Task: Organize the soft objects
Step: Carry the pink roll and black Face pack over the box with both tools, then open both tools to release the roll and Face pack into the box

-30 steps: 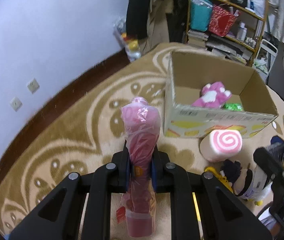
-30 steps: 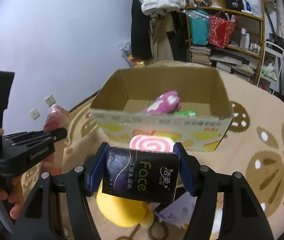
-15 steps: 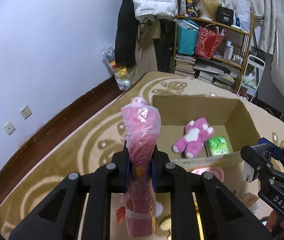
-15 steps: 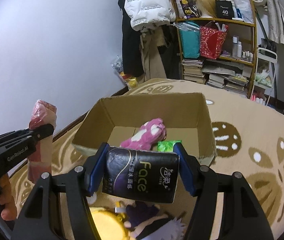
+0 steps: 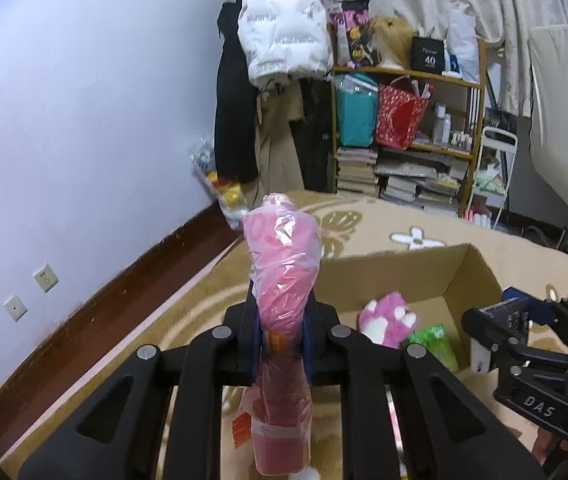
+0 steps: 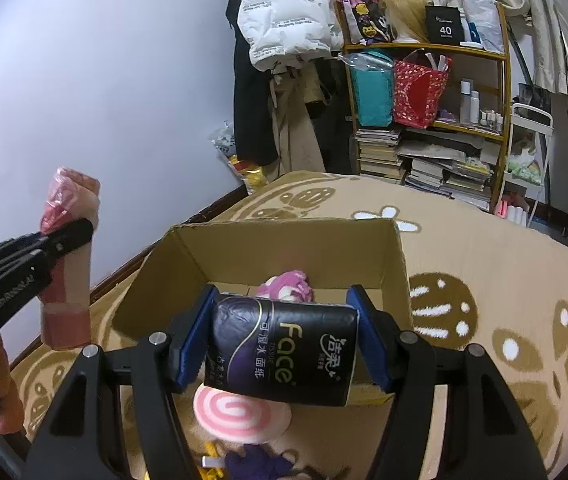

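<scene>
Now, status:
Change: I've raised both tongs off the rug; the cardboard box sits lower in both views than a second ago.
Left tongs: pinching the pink bagged roll, beside the box.
Right tongs: clamped on the tissue pack at the near rim.
Meaning: both look ready to drop in beside the pink plush.

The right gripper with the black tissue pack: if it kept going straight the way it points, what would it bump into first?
Probably the cardboard box: the right gripper, shut on the black tissue pack, points over its near rim toward the pink plush toy inside. Depth is unclear.
</scene>
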The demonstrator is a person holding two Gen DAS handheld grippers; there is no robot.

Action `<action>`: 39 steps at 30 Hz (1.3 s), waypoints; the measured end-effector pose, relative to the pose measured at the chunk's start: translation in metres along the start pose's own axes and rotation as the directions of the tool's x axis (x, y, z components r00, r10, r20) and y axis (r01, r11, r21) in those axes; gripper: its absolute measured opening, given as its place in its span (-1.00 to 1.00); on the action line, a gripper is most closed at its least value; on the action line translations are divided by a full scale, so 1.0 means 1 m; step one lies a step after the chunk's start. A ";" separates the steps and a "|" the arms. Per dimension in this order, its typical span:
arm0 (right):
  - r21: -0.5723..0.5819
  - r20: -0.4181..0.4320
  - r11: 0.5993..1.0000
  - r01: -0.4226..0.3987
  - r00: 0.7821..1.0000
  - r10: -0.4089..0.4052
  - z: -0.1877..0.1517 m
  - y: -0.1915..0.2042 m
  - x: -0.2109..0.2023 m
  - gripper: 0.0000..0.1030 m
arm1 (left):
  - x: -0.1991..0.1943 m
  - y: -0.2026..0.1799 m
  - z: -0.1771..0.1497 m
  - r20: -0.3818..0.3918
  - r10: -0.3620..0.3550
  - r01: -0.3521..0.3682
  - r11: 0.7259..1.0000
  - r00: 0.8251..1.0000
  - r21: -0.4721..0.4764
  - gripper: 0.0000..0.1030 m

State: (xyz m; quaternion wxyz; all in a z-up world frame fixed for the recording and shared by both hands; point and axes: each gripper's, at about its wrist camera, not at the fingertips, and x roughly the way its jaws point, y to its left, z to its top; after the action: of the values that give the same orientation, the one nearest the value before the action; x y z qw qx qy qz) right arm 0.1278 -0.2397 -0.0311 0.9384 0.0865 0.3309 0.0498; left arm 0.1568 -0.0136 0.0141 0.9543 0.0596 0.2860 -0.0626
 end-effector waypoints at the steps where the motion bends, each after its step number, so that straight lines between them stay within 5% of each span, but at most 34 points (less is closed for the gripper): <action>1: 0.004 0.000 1.000 -0.001 1.000 0.001 0.001 -0.002 0.003 0.34 | 0.000 -0.001 0.001 0.014 -0.007 0.007 1.000 1.000 -0.003 -0.71; 11: 0.014 0.010 1.000 0.003 1.000 -0.004 0.009 -0.010 0.017 0.34 | -0.001 -0.005 0.016 0.143 -0.099 0.109 0.992 0.985 -0.062 -0.71; 21: 0.026 -0.017 1.000 0.011 1.000 -0.010 0.009 -0.016 0.037 0.34 | 0.045 -0.003 0.001 -0.008 -0.160 0.158 0.978 0.987 -0.139 -0.70; 31: 0.015 -0.043 1.000 0.023 0.999 -0.023 0.003 -0.014 0.048 0.35 | 0.061 -0.007 -0.014 -0.093 -0.108 0.098 0.989 0.990 -0.113 -0.58; 34: 0.016 -0.055 0.999 0.029 0.998 -0.028 0.003 -0.015 0.049 0.38 | 0.061 -0.003 -0.016 -0.109 -0.089 0.076 0.990 0.990 -0.118 -0.36; 36: 0.021 -0.052 1.000 0.023 0.998 -0.022 0.003 -0.015 0.045 0.56 | 0.060 -0.001 -0.015 -0.114 -0.073 0.060 0.991 0.991 -0.119 0.23; 39: 0.029 -0.033 0.999 0.022 0.999 -0.022 0.004 -0.015 0.038 0.74 | 0.052 0.006 -0.015 -0.087 -0.025 0.014 0.991 0.996 -0.131 0.44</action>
State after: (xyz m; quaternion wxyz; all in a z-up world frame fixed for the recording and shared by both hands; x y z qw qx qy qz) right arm 0.1604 -0.2492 -0.0544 0.9321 0.0956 0.3476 0.0361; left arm 0.1927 -0.0103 -0.0263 0.9419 -0.0029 0.3322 -0.0505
